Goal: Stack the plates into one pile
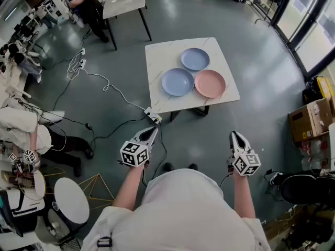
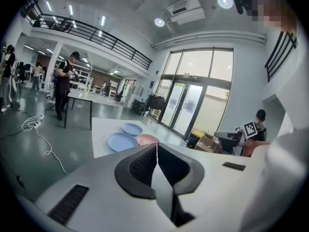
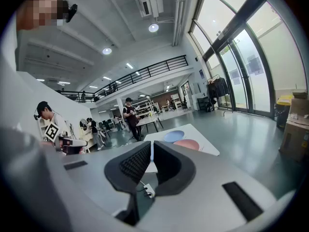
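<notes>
Three plates lie side by side, unstacked, on a small white table: a blue plate at the back, a second blue plate at front left and a pink plate at front right. Both grippers hang over the floor, well short of the table. My left gripper is shut with nothing in it, and so is my right gripper. The left gripper view shows the two blue plates and the pink plate beyond its closed jaws. In the right gripper view one blue plate and the pink plate appear far ahead.
A power strip with a white cable lies on the floor just before the table. A second table with a person stands at the back left. Cardboard boxes sit at the right, a round white stool at the near left.
</notes>
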Motion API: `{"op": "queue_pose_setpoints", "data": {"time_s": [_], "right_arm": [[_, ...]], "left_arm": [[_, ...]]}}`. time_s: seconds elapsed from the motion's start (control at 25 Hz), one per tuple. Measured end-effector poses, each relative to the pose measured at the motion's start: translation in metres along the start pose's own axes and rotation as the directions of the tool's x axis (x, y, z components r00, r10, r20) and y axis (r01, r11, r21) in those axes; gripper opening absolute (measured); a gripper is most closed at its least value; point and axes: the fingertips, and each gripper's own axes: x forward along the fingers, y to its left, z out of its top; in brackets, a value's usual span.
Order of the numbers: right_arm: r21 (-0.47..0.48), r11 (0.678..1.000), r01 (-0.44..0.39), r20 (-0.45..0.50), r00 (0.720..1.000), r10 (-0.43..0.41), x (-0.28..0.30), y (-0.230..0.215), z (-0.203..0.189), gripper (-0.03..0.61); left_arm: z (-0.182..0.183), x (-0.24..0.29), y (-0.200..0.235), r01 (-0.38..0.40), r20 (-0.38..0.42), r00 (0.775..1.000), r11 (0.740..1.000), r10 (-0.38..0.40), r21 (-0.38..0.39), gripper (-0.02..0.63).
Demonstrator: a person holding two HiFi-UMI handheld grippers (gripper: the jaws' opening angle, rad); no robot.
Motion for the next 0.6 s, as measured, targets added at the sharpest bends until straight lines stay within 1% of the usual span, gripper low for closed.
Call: {"op": "queue_pose_setpoints", "data": {"time_s": [0.6], "right_arm": [[-0.015, 1.000, 0.006, -0.002, 1.000, -0.007, -0.007, -0.008, 0.000, 0.037]], "left_arm": [[-0.004, 0.004, -0.011, -0.001, -0.008, 1.000, 1.000, 0.001, 0.000, 0.018]]}}
